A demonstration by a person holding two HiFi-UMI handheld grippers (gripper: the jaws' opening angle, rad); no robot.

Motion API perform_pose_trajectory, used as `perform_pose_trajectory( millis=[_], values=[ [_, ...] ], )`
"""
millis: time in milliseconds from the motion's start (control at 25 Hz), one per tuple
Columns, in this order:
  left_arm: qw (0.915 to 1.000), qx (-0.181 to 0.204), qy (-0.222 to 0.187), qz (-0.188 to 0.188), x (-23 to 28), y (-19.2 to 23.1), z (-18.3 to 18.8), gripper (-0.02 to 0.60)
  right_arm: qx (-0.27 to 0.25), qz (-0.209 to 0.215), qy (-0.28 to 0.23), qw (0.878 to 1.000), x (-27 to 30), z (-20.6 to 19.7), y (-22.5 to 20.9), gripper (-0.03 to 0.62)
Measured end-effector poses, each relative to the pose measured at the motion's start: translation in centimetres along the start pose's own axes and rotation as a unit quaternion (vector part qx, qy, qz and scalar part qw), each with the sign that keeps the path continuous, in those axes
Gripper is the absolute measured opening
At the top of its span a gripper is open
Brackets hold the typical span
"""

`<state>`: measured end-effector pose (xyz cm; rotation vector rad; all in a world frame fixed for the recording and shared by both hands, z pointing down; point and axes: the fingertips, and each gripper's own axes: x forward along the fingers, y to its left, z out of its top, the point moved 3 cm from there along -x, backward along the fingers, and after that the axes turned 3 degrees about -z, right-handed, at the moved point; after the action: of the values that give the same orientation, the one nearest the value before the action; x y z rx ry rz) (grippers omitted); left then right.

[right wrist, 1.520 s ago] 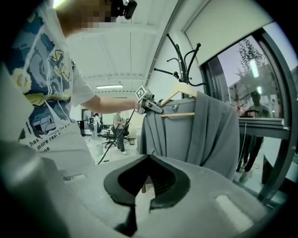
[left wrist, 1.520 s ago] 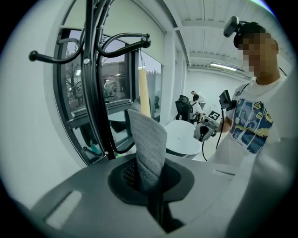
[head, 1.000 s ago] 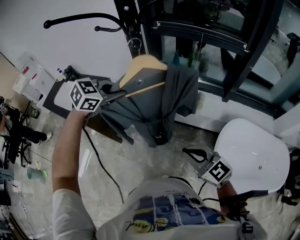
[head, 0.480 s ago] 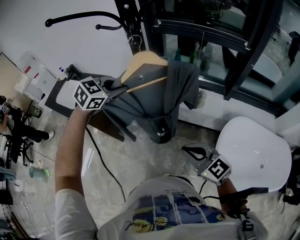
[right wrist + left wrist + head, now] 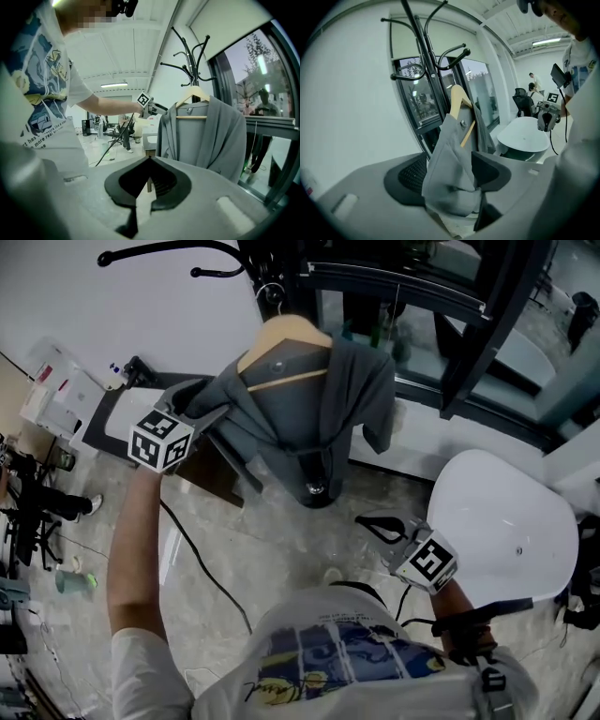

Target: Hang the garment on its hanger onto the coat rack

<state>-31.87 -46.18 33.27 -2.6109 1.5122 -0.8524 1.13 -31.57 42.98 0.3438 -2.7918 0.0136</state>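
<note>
The grey cloth garment (image 5: 300,418) hangs from the pale wooden hanger (image 5: 281,338), whose wire hook (image 5: 270,292) sits up against the black metal coat rack (image 5: 246,251). The hook is small in every view, so it only appears to be seated over one of the rack's curved arms. The cloth drapes straight down under its own weight, which suggests the rack is carrying the load and not the person.

The left gripper (image 5: 202,407) is at the garment's left shoulder. Its jaws have just been opening and now stand spread wide. A loose fold of the grey fabric lies between them, slack and not pinched. That fits a release: the shoulder was the handle for steering the hanger, and letting go leaves the garment to the rack.

The right gripper (image 5: 375,524) is held low in front of the person's body, well apart from the garment, with its jaw tips pressed together on nothing. It looks parked out of the way.

By my reading the hanging itself is done. What remains is drawing the left gripper clear without dragging the fold and tipping the hanger.
</note>
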Motion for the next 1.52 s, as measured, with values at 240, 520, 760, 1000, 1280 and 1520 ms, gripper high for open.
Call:
perform_pose_trajectory(
  millis=[240,520,760,1000,1280,1520],
  values=[
    [0.997,-0.01,-0.02,0.074,-7.3,-2.1,-3.6,0.293,-0.01,-0.008,-0.002,1.0,0.1,0.2,3.2,0.003],
    [0.9965,-0.045,-0.059,0.039,-15.6,-11.3,-7.8,0.134,-0.008,-0.018,0.004,1.0,0.6,0.9,9.8,0.003],
    [0.9904,-0.089,-0.104,-0.021,-20.9,-20.5,-10.9,0.002,-0.002,-0.037,0.017,0.999,0.4,0.8,16.0,0.003],
    [0.9765,-0.128,-0.144,-0.097,-25.4,-28.5,-11.3,0.002,0.001,-0.051,0.014,0.999,-0.2,1.1,22.2,0.003],
    [0.9803,-0.076,-0.121,-0.136,-28.0,-37.4,-11.5,0.002,0.002,-0.064,0.011,0.998,-1.7,1.2,26.7,0.003],
    [0.9737,-0.057,-0.136,-0.174,-30.6,-41.4,-10.7,0.002,-0.003,-0.064,0.007,0.998,-2.4,1.6,30.0,0.003]
  ],
)
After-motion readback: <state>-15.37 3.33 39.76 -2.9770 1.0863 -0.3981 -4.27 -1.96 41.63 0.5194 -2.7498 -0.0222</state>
